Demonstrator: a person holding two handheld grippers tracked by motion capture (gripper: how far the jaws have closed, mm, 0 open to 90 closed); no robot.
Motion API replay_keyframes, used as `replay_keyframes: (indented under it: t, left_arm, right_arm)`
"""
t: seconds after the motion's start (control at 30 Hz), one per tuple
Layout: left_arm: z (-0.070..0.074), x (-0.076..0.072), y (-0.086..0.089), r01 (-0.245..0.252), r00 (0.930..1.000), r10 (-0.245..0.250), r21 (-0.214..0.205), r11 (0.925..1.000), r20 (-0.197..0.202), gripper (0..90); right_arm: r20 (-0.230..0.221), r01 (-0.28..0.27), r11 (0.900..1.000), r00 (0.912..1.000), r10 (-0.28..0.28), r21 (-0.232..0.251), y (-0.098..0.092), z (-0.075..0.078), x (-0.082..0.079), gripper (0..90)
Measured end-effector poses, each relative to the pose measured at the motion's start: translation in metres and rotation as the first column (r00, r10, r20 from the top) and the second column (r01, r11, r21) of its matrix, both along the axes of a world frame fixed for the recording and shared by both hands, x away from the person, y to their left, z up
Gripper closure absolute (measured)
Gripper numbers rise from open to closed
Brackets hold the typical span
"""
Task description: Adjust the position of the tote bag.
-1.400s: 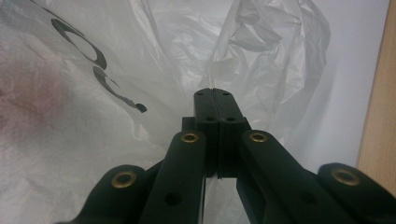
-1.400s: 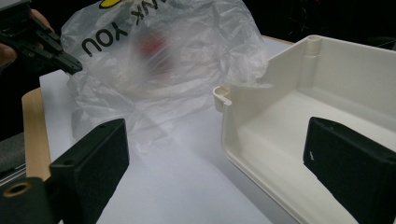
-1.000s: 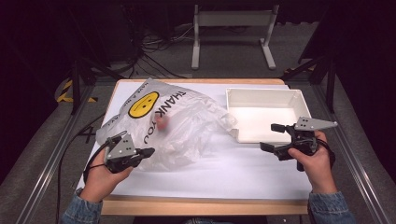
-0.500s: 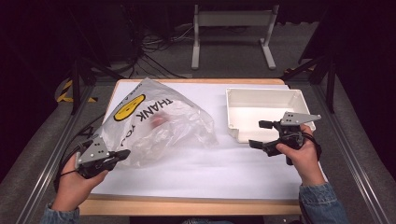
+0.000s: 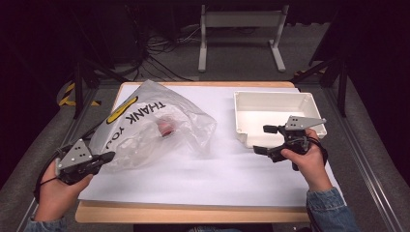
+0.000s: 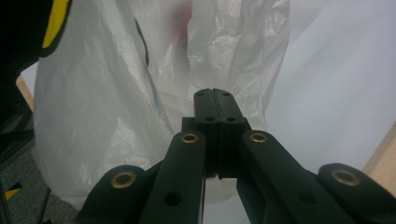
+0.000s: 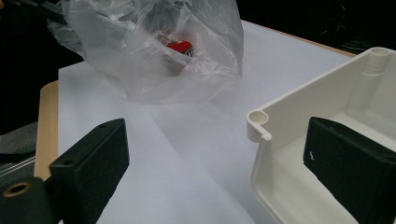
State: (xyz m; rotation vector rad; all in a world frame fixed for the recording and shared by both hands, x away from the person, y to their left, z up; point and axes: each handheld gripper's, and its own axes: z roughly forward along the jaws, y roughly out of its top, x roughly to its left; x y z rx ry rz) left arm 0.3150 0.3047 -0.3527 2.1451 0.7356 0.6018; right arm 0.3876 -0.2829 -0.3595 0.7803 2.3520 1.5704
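Note:
A clear plastic bag [image 5: 145,128] printed with "THANK YOU" and a yellow smiley lies over the left half of the table. A small red thing [image 5: 167,128] shows through it. My left gripper [image 5: 109,155] sits at the table's near left corner, shut on the bag's edge. In the left gripper view the jaws [image 6: 214,93] meet with the bag's film [image 6: 107,107] pinched between them. My right gripper [image 5: 263,140] stands open at the front left corner of the white tray [image 5: 270,94], with nothing between its jaws. The right gripper view shows the bag [image 7: 154,56], the red thing [image 7: 180,46] and the tray's corner [image 7: 299,98].
White paper [image 5: 217,169] covers the wooden tabletop. The white tray is bare inside. A metal stand and cables lie on the floor beyond the table's far edge.
My left hand has moved left toward the near corner, dragging the bag with it so the bag stretches out leftward. My right gripper has shifted a little left along the tray's front.

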Motion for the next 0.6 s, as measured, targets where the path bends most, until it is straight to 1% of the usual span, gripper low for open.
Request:
replay_keyframes:
  t: [0.07, 0.13, 0.17, 0.2, 0.27, 0.3, 0.47, 0.53, 0.6]
  left_arm:
    - [-0.001, 0.001, 0.002, -0.005, 1.0000, 0.005, -0.008, 1.0000, -0.001, 90.0]
    - [-0.001, 0.001, 0.001, -0.003, 1.0000, 0.003, -0.010, 0.9999, -0.002, 90.0]
    - [-0.001, 0.001, 0.001, -0.002, 1.0000, 0.002, -0.009, 1.0000, 0.000, 90.0]
    - [-0.001, 0.001, -0.001, 0.001, 1.0000, -0.001, -0.011, 0.9999, -0.001, 89.7]
    - [-0.001, 0.001, -0.001, 0.004, 1.0000, -0.004, -0.013, 0.9999, 0.001, 89.6]
    - [-0.001, 0.001, -0.001, 0.005, 1.0000, -0.005, -0.015, 0.9999, 0.002, 89.2]
    - [0.000, -0.001, -0.002, 0.011, 0.9999, -0.010, -0.026, 0.9996, 0.009, 88.6]
    - [0.000, -0.001, -0.003, 0.012, 0.9999, -0.012, -0.029, 0.9995, 0.011, 88.3]
    - [0.000, -0.001, -0.004, 0.016, 0.9998, -0.016, -0.030, 0.9994, 0.012, 88.0]
  right_arm:
    - [0.007, -0.007, 1.0000, 1.0000, 0.007, 0.006, 0.006, 0.000, -0.001, 7.2]
    - [0.021, -0.024, 0.9997, 0.9995, 0.024, -0.001, 0.014, 0.001, -0.002, 6.5]
    - [0.021, -0.024, 0.9997, 0.9995, 0.024, -0.001, 0.014, 0.001, -0.002, 6.5]
    - [0.033, -0.049, 0.9988, 0.9983, 0.049, -0.002, 0.025, 0.002, -0.003, 6.2]
    - [0.035, -0.057, 0.9984, 0.9978, 0.057, 0.000, 0.028, 0.002, -0.002, 6.1]
    - [0.034, -0.070, 0.9975, 0.9970, 0.070, 0.009, 0.035, 0.002, -0.002, 5.4]
    - [0.040, -0.115, 0.9932, 0.9926, 0.115, 0.013, 0.060, 0.000, 0.003, 4.5]
    - [0.049, -0.139, 0.9899, 0.9893, 0.138, 0.029, 0.069, -0.001, 0.005, 3.9]
    - [0.042, -0.144, 0.9876, 0.9890, 0.142, 0.062, 0.081, -0.001, 0.007, 3.9]
